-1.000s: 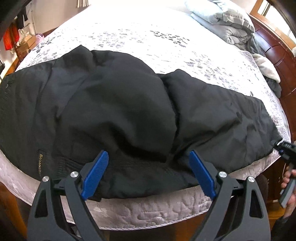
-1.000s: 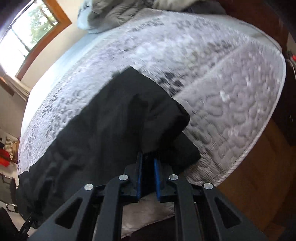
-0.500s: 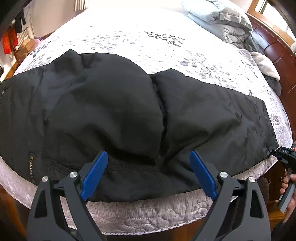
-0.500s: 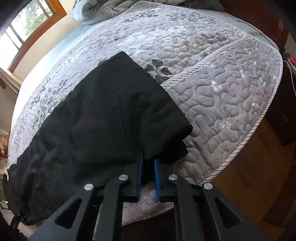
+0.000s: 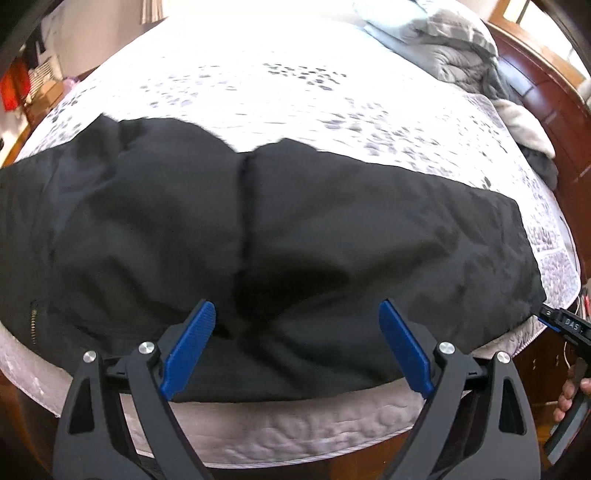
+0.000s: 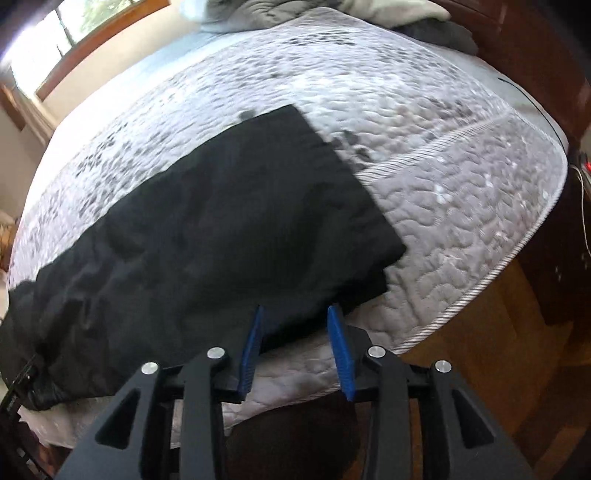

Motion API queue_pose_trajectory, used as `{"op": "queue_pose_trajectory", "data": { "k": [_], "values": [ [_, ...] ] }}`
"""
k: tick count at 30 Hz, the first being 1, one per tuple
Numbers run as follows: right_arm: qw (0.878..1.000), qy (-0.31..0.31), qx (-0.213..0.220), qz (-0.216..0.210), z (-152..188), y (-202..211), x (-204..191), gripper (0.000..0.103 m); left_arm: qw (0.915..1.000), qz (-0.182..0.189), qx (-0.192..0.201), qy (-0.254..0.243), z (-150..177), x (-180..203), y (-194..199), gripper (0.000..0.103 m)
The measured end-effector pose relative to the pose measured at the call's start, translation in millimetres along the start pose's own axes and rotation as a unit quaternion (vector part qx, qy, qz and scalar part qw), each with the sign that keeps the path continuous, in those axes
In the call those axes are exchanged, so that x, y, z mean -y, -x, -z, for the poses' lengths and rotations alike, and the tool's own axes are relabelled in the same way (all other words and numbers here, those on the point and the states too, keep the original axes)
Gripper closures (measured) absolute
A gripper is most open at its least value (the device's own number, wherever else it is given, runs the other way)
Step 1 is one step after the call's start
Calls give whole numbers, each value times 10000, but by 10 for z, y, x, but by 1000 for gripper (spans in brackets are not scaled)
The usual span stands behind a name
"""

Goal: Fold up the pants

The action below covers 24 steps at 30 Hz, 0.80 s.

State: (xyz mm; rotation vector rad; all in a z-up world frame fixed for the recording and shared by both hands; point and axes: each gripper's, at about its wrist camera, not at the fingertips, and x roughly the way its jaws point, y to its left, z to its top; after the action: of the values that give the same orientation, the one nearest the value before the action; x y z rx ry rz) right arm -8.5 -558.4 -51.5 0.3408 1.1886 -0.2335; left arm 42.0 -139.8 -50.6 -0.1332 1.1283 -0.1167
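Observation:
Black pants (image 5: 295, 221) lie spread across the near edge of the quilted bed (image 5: 295, 92), folded lengthwise, with a zip pocket at the left. My left gripper (image 5: 295, 310) hovers open over their near edge, nothing between its blue pads. In the right wrist view the leg end of the pants (image 6: 221, 229) lies flat. My right gripper (image 6: 295, 314) is opening at the hem. The cloth's near edge lies between the parted pads, which do not press on it. A hand (image 5: 570, 391) holding that gripper shows at the far right.
A heap of grey bedding (image 5: 436, 33) lies at the head of the bed by the wooden headboard (image 5: 546, 92). Wooden floor (image 6: 480, 350) and a dark nightstand with a cable (image 6: 576, 221) lie beyond the bed's corner. A window (image 6: 92, 33) sits far left.
The right gripper's jaws have parted and let go of the pants' hem, which now lies flat on the quilt. The left gripper has shifted sideways along the pants, still open.

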Motion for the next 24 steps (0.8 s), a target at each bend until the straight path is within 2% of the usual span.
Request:
{"op": "queue_pose_trajectory", "data": {
  "k": [8, 11, 13, 20, 22, 24],
  "values": [
    [9998, 115, -149, 99, 13, -90, -18, 66, 9999, 26, -35, -119, 0, 271, -107, 13],
    [9995, 40, -146, 270, 15, -70, 92, 54, 9998, -36, -41, -206, 4, 376, -146, 13],
    [9993, -58, -136, 342, 16, -51, 188, 50, 9995, -26, -93, -295, 5, 479, -177, 13],
    [9973, -679, -224, 184, -19, -76, 624, 35, 9985, 10, -145, -523, 2, 807, -252, 13],
    [9966, -768, -305, -3, -28, -120, 673, 34, 9980, -16, -140, -614, 18, 879, -269, 13],
    [9945, -909, -359, -387, -27, -171, 709, 34, 9974, -46, -180, -690, 45, 915, -292, 13]
  ]
}}
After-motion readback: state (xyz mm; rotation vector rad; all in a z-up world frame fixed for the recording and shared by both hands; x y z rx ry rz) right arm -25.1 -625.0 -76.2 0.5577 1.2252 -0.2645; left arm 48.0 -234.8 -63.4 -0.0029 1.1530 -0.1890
